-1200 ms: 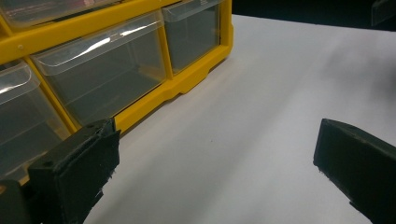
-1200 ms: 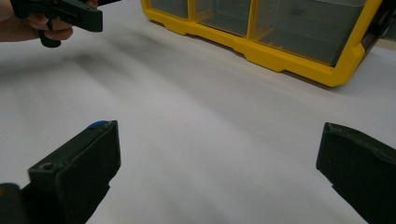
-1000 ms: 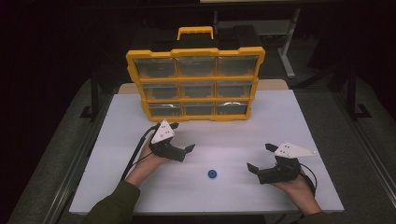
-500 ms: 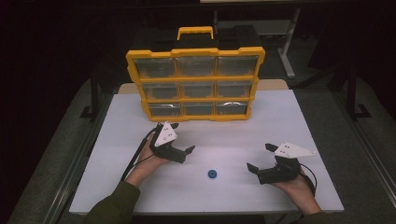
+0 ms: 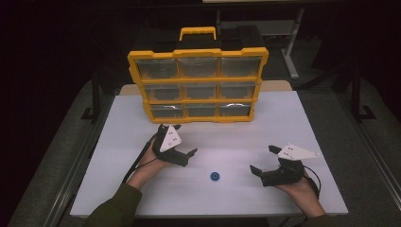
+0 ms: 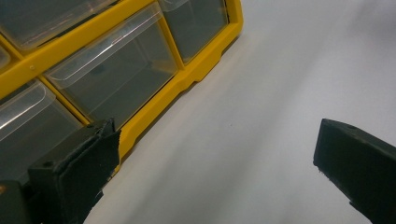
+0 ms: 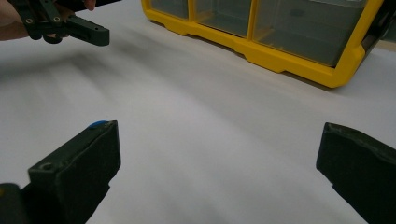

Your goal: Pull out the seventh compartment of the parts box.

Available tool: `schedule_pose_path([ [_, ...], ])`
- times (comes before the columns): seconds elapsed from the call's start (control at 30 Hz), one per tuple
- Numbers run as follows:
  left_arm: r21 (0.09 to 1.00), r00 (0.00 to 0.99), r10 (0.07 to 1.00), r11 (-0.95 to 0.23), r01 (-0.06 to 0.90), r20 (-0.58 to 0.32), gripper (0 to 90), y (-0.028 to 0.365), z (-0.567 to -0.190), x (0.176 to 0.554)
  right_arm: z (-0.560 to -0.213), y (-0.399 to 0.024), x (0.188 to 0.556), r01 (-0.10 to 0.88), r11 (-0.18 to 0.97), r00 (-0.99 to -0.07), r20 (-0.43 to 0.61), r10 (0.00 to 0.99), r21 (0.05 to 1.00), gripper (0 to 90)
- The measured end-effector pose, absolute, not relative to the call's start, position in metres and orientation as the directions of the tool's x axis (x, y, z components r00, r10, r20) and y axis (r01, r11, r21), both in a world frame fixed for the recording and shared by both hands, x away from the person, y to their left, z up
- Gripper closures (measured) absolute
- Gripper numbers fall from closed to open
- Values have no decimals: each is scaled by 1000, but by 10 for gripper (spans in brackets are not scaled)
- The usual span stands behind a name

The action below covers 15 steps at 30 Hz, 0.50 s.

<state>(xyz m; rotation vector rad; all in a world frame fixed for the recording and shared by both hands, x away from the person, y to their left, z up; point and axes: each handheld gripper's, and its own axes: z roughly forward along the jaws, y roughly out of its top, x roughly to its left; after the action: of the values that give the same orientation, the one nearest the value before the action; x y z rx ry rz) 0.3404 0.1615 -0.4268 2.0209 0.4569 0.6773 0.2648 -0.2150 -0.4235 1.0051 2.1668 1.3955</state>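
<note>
From the high view, a yellow organizer case (image 5: 197, 85) with clear drawers stands upright at the far side of the white table (image 5: 307, 123), its handle on top. The left gripper (image 5: 182, 142) sits just in front of the case's lower left corner, jaws spread wide, nothing between them. The right gripper (image 5: 263, 159) rests near the table's front right, jaws likewise apart and empty. A small blue disc (image 5: 215, 176) lies flat on the table between the two grippers, nearer the front edge — touching neither. Compared with the frames from a second and half a second ago, the left gripper has crept slightly toward the case, while the right gripper and the disc lie where they were.

In the left gripper view, the two black jaws stand far apart with bare table (image 6: 261, 116) between them. The organizer case (image 6: 159, 100) fills the upper left, its bottom-row drawers close ahead of the left-hand jaw.

In the right gripper view, the jaws are also wide apart over bare table (image 7: 210, 140). The blue disc (image 7: 96, 124) peeks out just above the left-hand jaw's tip. Farther off, the left gripper (image 7: 93, 35) shows at upper left, and the case (image 7: 280, 49) runs along the top — its yellow base rests on the table.
</note>
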Motion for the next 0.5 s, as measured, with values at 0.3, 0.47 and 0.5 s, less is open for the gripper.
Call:
schedule_pose_path([
  [0.3, 850, 772, 552, -527, 31, 314, 0, 161, -427, 340, -424, -215, 265, 364, 254, -676, 67, 734, 896, 0],
  [0.47, 843, 766, 549, -538, 20, 333, 0, 161, -427, 339, -424, -215, 265, 365, 254, -677, 67, 733, 896, 0],
  [0.5, 843, 765, 550, -538, 18, 335, 0, 161, -427, 339, -424, -215, 265, 364, 254, -677, 67, 733, 896, 0],
])
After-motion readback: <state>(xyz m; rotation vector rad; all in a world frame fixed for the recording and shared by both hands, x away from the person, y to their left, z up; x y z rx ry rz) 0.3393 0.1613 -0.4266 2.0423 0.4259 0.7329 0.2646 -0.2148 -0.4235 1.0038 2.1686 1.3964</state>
